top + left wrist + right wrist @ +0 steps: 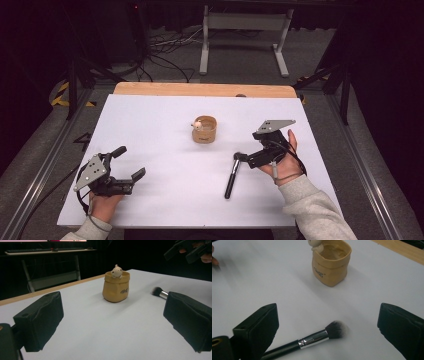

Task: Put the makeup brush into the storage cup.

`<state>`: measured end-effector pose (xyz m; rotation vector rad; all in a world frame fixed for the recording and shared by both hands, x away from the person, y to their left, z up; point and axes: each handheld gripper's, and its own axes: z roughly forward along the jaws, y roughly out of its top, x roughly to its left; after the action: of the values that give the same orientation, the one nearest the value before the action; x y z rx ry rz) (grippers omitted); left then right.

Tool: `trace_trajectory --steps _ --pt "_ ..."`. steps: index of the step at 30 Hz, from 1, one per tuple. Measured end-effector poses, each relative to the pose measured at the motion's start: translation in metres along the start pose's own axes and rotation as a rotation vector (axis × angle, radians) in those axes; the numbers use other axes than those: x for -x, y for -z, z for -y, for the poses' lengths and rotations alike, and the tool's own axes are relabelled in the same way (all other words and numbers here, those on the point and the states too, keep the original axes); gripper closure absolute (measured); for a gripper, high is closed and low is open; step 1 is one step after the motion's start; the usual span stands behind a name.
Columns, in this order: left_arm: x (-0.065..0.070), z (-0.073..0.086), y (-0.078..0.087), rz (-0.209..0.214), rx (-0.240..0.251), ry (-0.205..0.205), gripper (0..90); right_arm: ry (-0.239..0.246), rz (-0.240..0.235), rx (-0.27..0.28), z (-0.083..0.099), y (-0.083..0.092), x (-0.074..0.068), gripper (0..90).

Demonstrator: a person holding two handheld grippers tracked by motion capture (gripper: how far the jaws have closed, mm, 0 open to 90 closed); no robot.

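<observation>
So there's a little tan pot shaped like a paper bag sitting mid-table on the white table, and it looks hollow inside, with a tiny cream figurine perched on its rim. The makeup brush lies flat on the table right of centre, bristles toward the pot, and the right gripper hangs just above its bristle end with jaws spread wide, not touching it. The left gripper sits well off to the left, jaws spread too, holding nothing.
</observation>
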<state>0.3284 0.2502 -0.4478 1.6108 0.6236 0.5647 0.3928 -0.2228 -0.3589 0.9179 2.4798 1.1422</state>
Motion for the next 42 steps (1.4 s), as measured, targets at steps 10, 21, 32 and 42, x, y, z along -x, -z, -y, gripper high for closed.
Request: trace_trajectory --steps 10,21,32,42 --pt "0.0 -0.001 0.001 0.006 -0.003 0.006 4.0 -0.059 -0.035 -0.142 -0.011 -0.006 0.001 4.4" --pt "-0.001 -0.001 0.001 0.009 -0.006 0.008 4.1 -0.129 -0.013 -0.297 -0.018 -0.018 0.004 3.5" --pt "-0.003 -0.001 0.0 0.005 -0.01 0.017 4.7 -0.238 -0.006 -0.401 -0.017 -0.034 0.007 4.6" --pt "-0.003 -0.001 0.0 -0.001 -0.012 0.027 5.2 -0.32 0.023 -0.463 -0.015 -0.05 0.002 6.7"
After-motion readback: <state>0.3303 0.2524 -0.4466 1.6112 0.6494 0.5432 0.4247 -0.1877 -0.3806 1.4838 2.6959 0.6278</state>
